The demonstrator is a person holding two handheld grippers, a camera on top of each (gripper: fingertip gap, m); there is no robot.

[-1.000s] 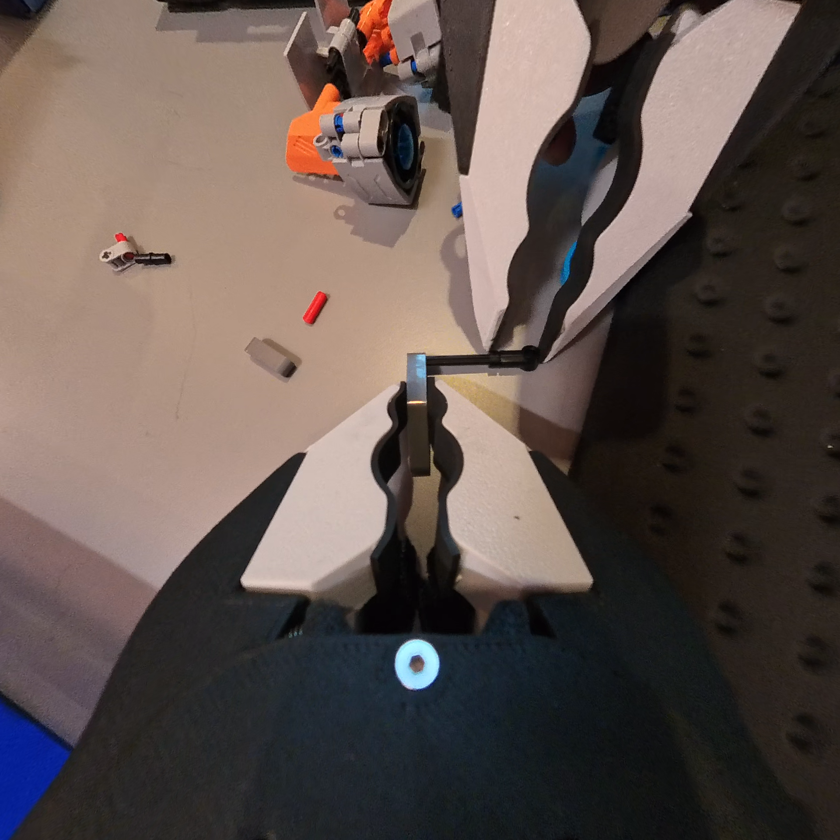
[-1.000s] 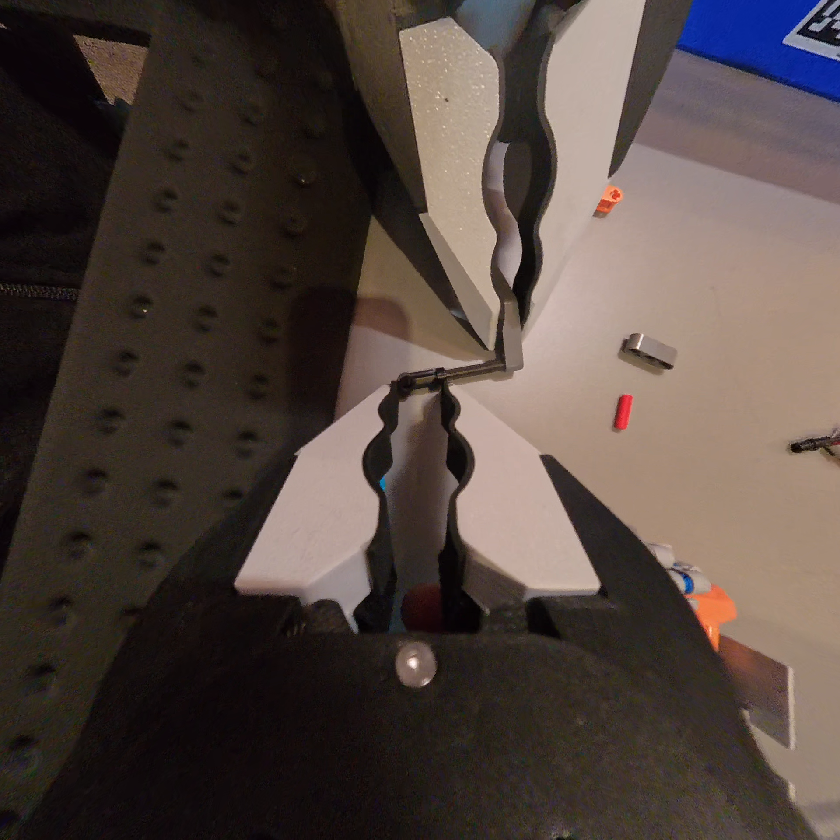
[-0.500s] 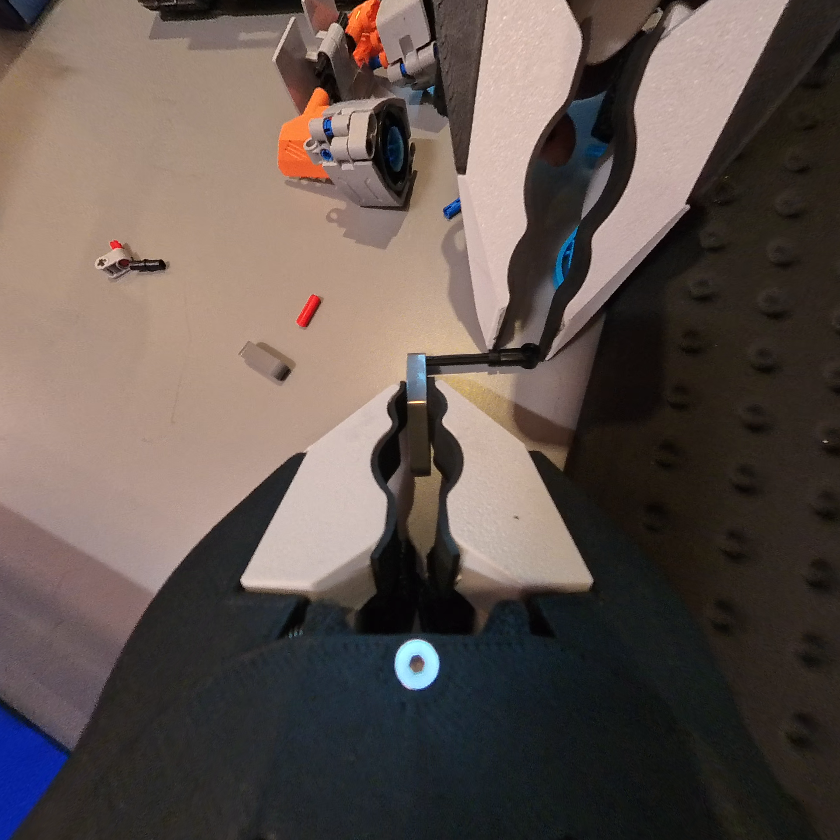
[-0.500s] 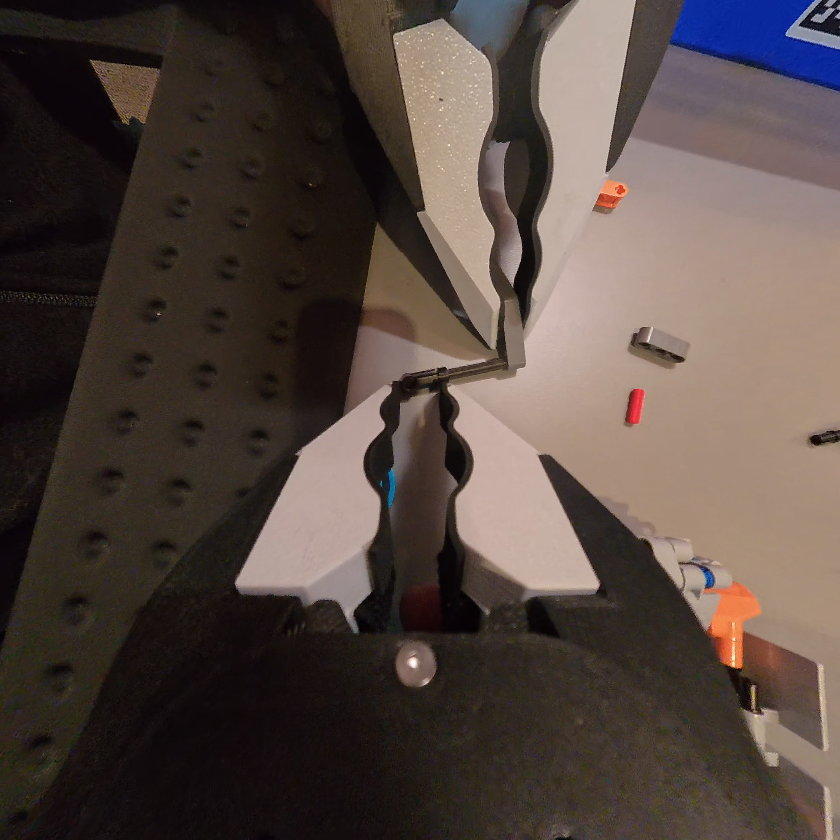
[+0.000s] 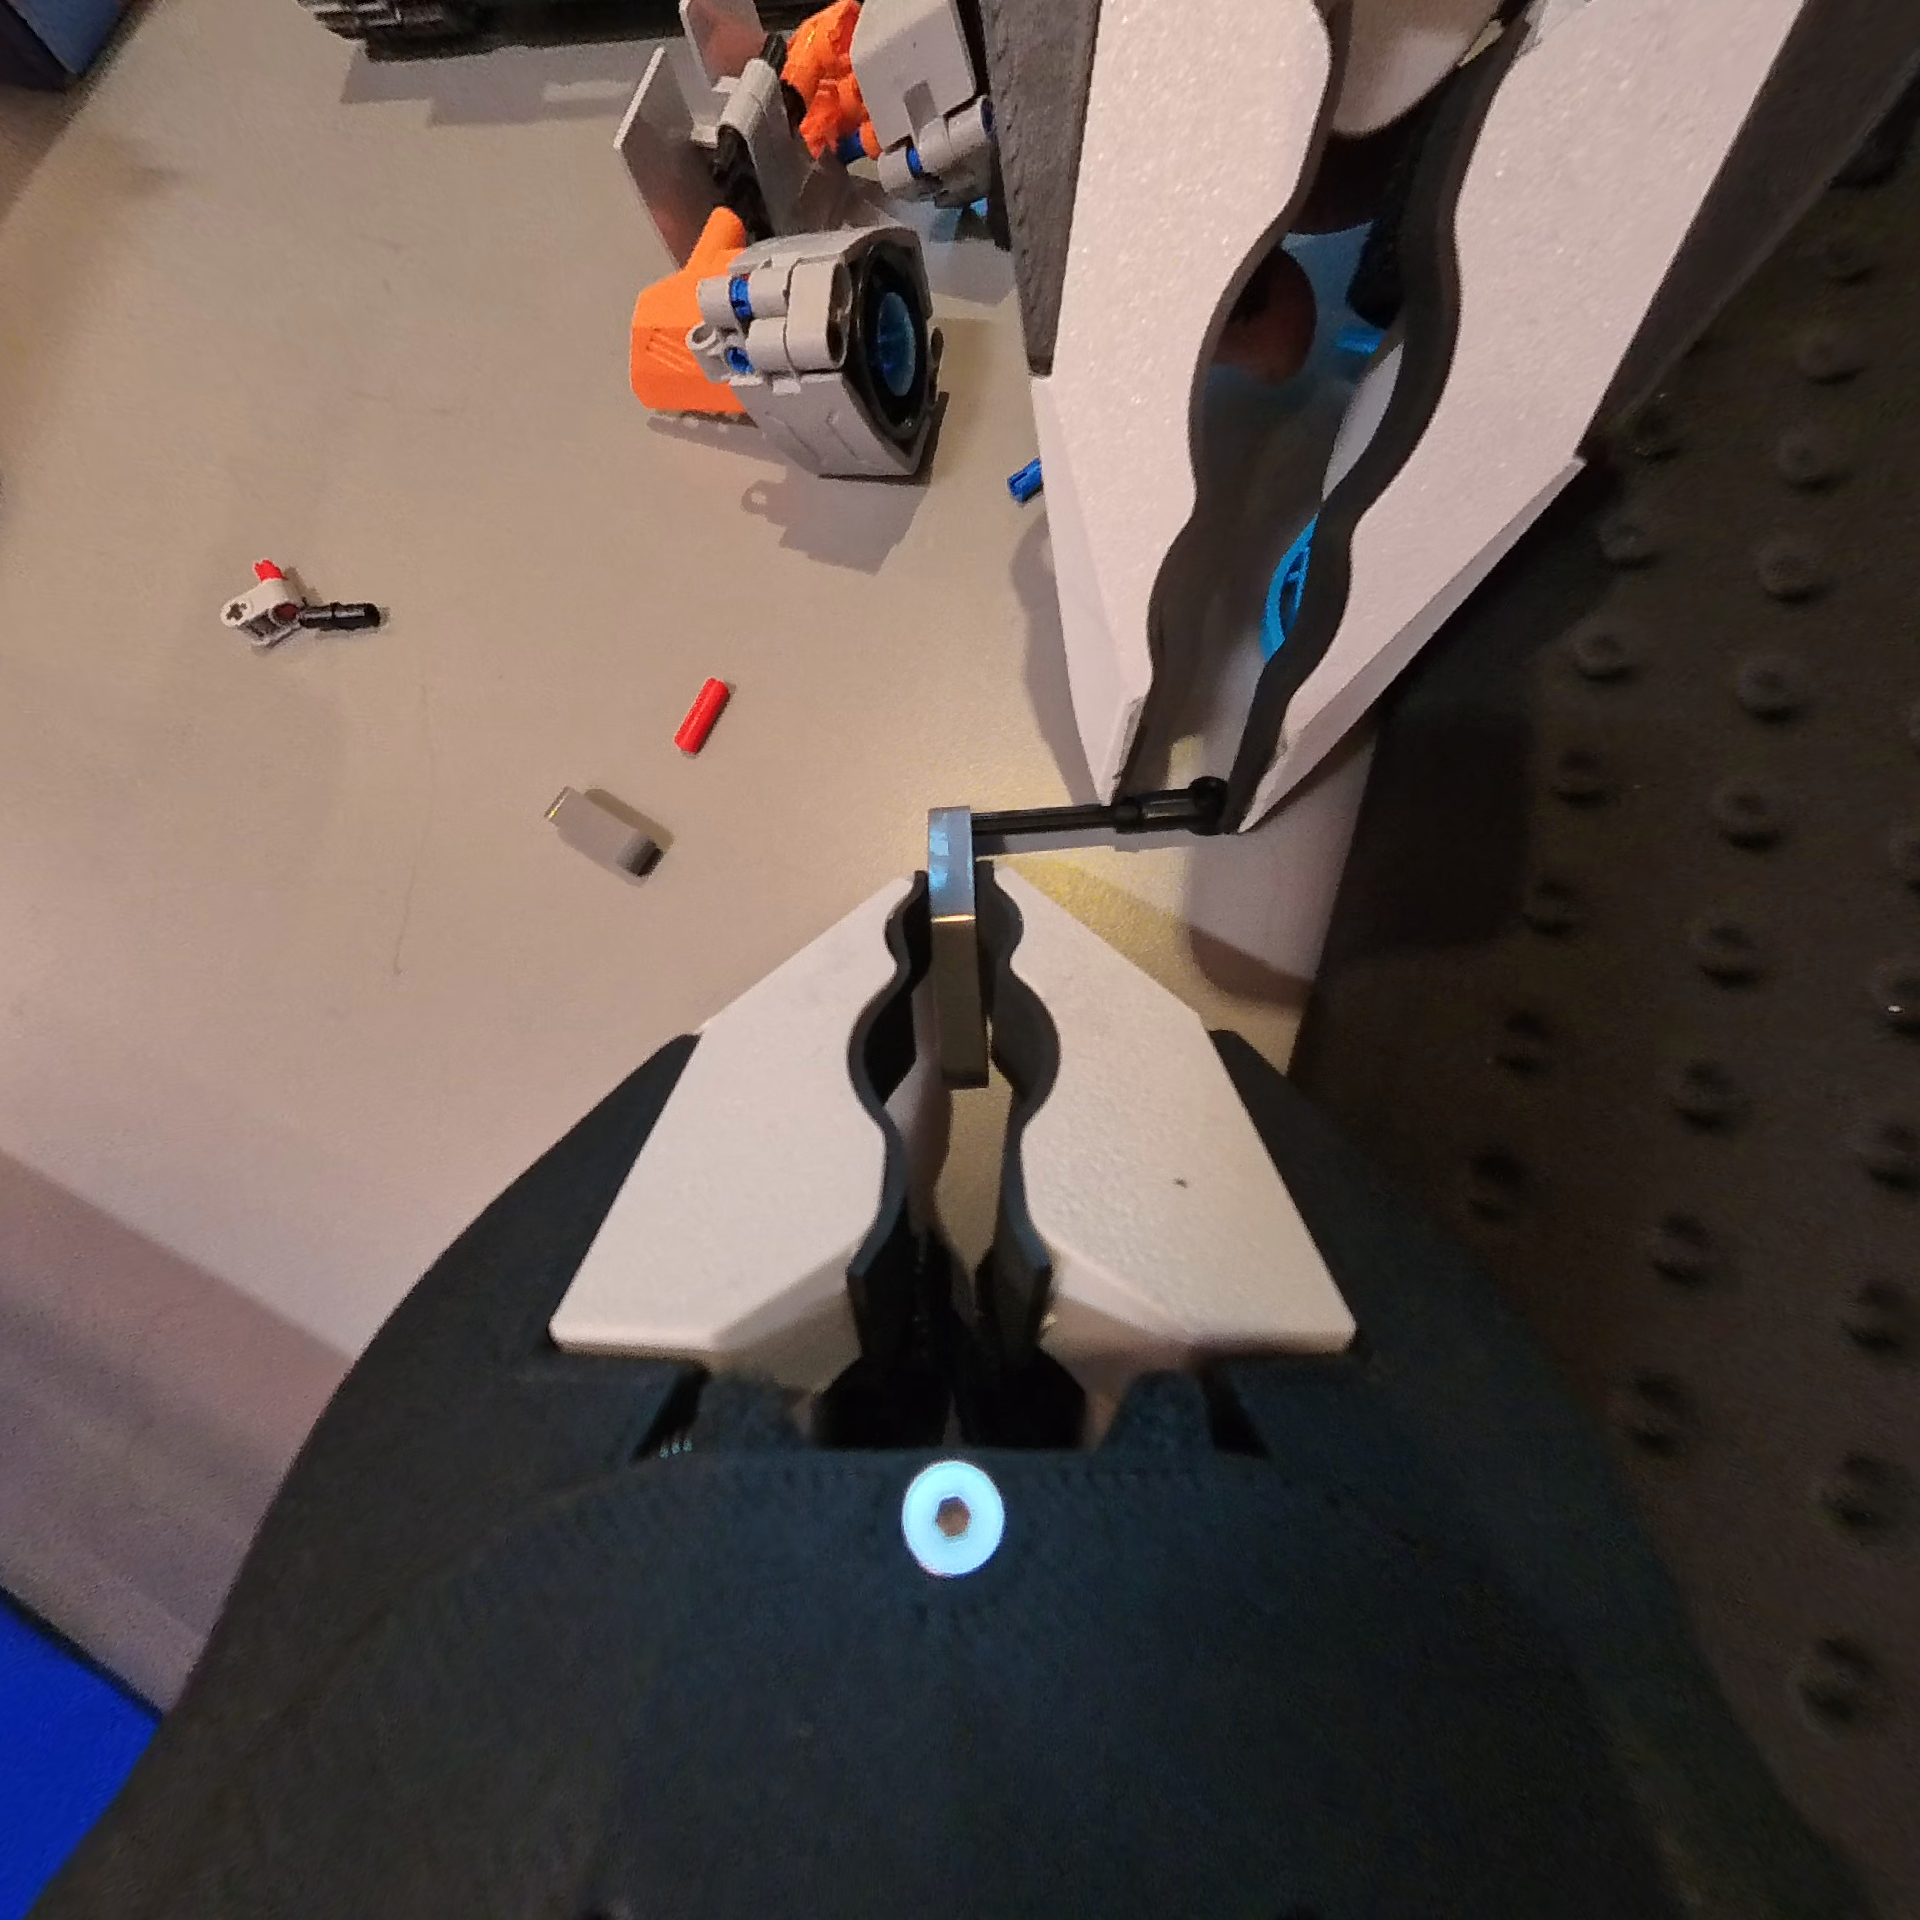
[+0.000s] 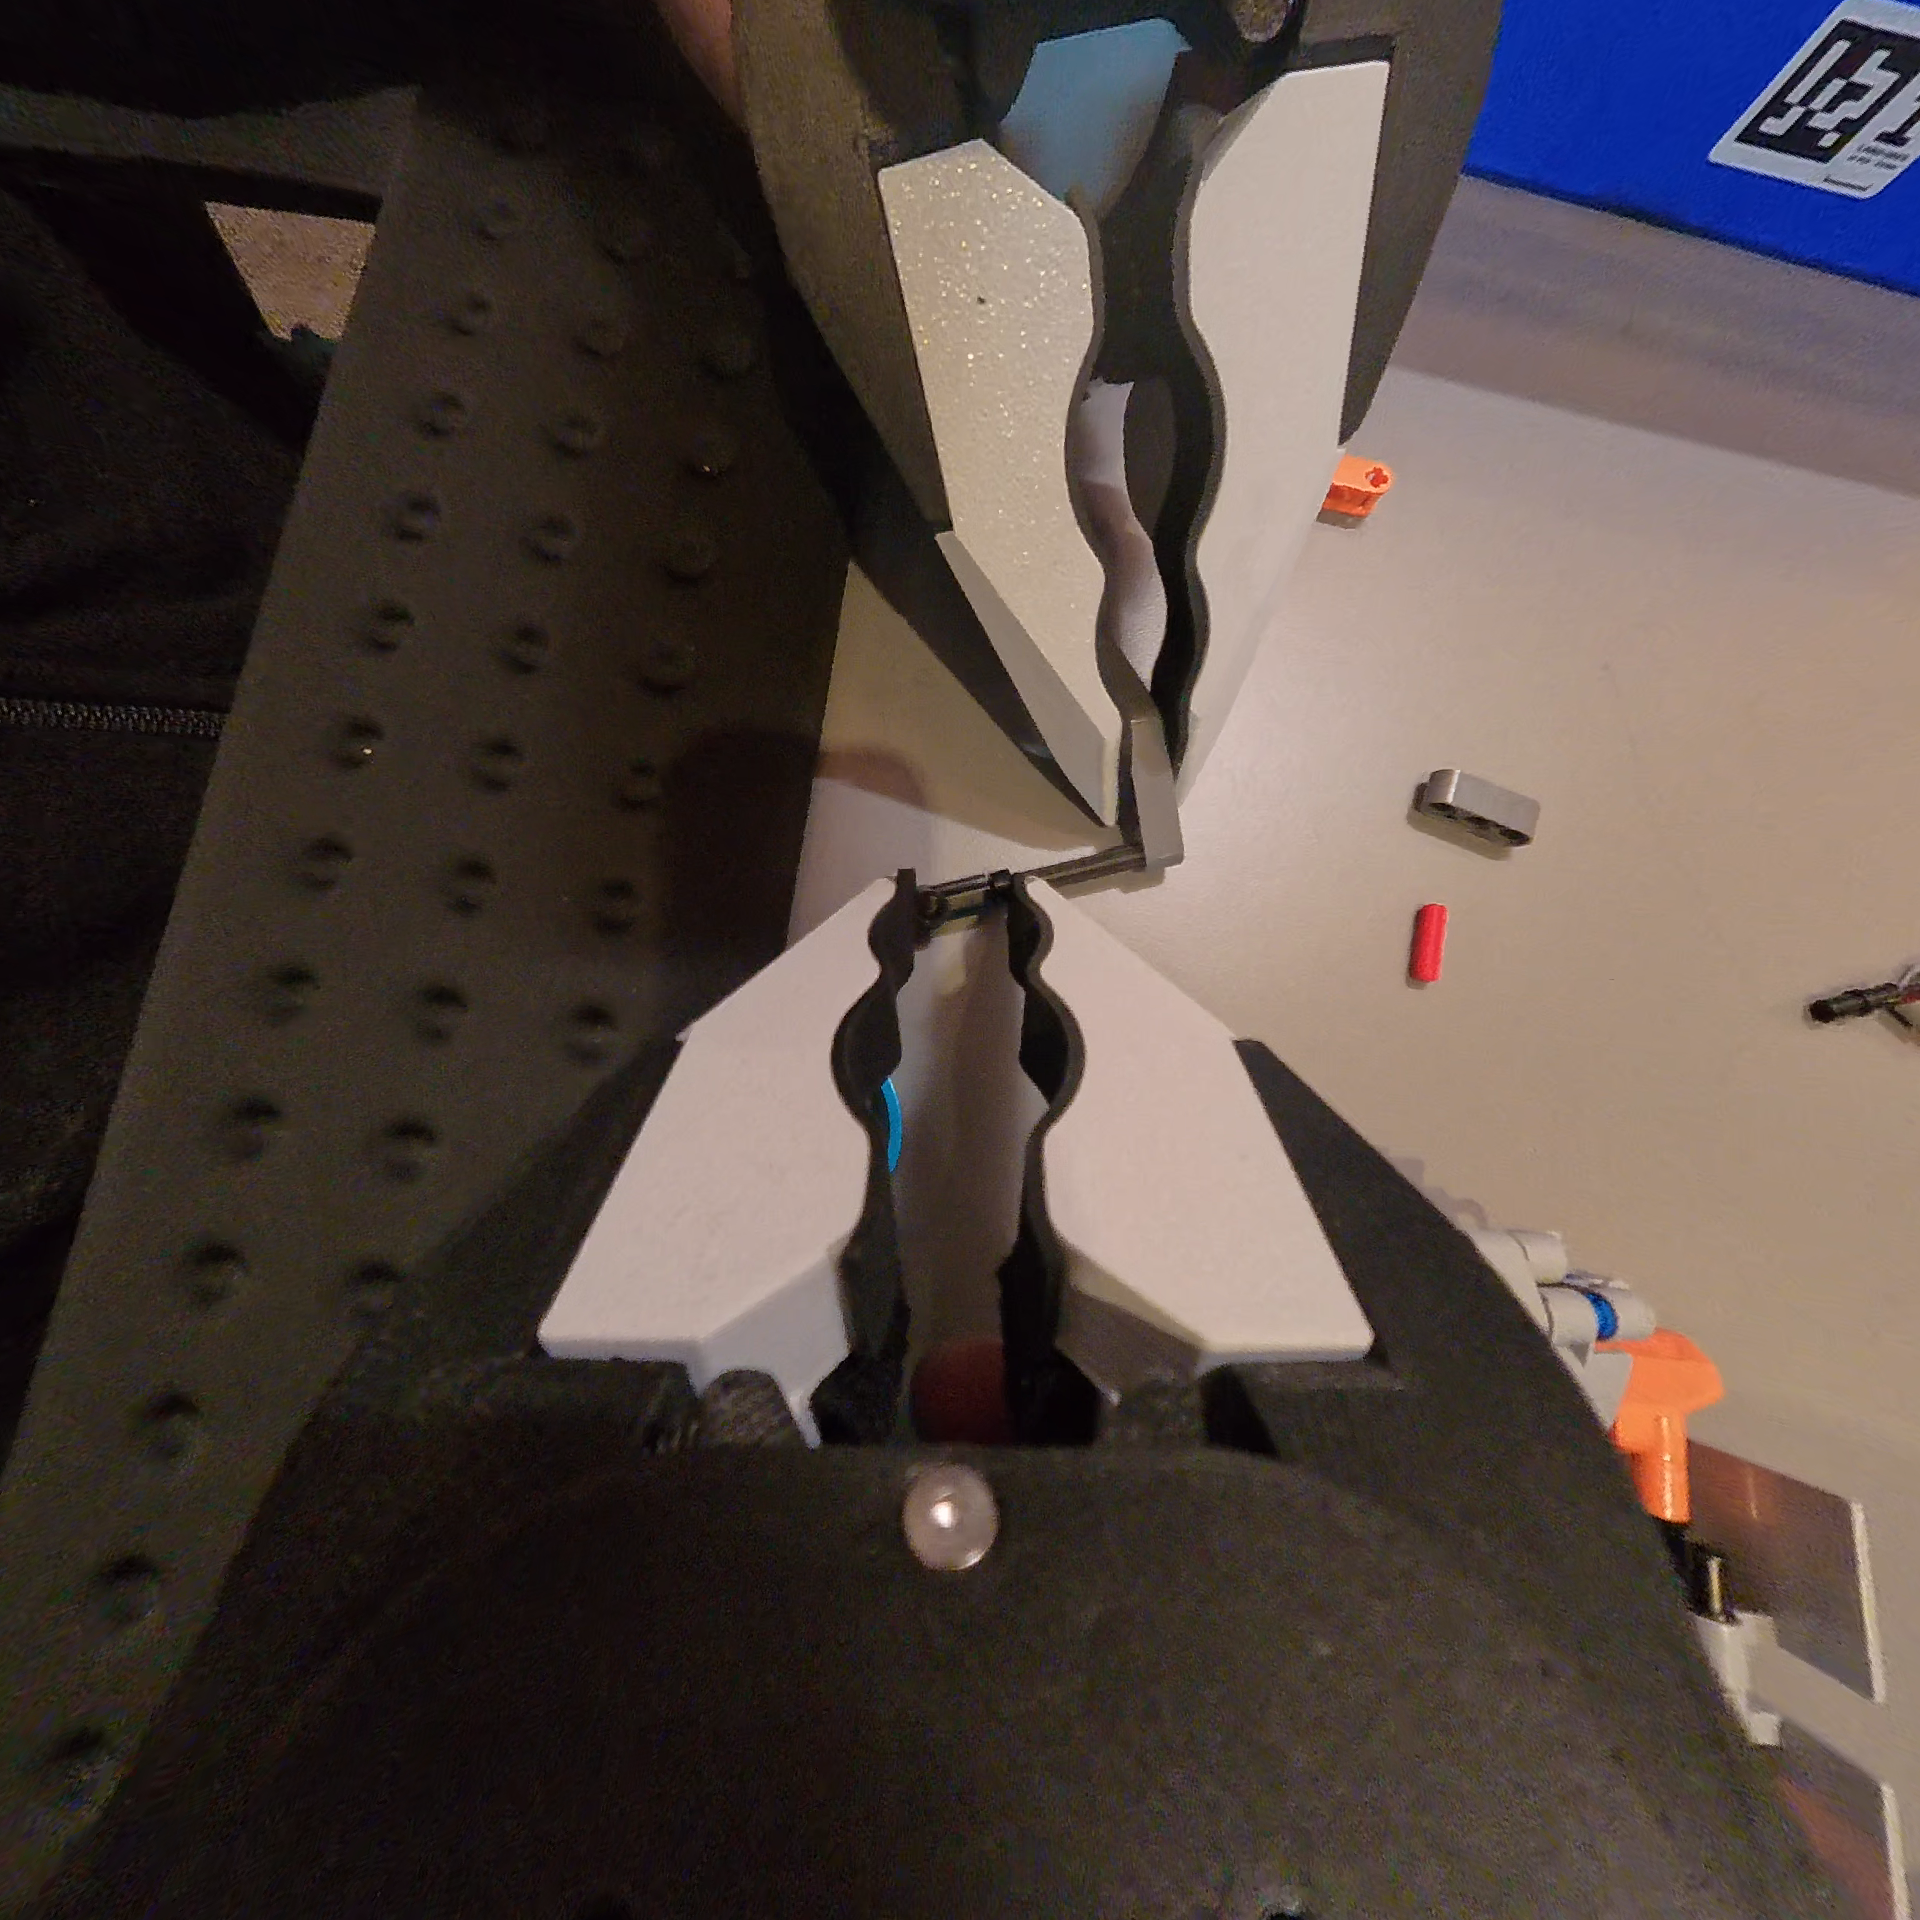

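- Your table (image 5: 312,935) is the broad beige surface under both tools; along its near edge runs a dark studded panel (image 6: 436,831), seen at right in the left wrist view and at left in the right wrist view
- Your left tool (image 5: 951,894) has its jaws drawn narrow, clamped on a grey beam (image 5: 956,935) that stands edge-on between them and pokes out past the tips
- Your right tool (image 6: 961,899) is nearly closed, pinching a black pin (image 6: 966,891) crosswise at its very tips; the pin's thin shaft reaches across into the end of the beam, so both tools meet on one joined piece held above the table
- Only the left wrist view shows the whole orange and grey brick assembly (image 5: 790,343) far across the table; the right wrist view catches just its edge at lower right
- Only the right wrist view shows a small orange piece (image 6: 1356,486) and a blue mat (image 6: 1621,125)
- Both views show the loose grey beam (image 5: 608,831), the red pin (image 5: 702,714) and the small white connector (image 5: 265,603), well apart on the table
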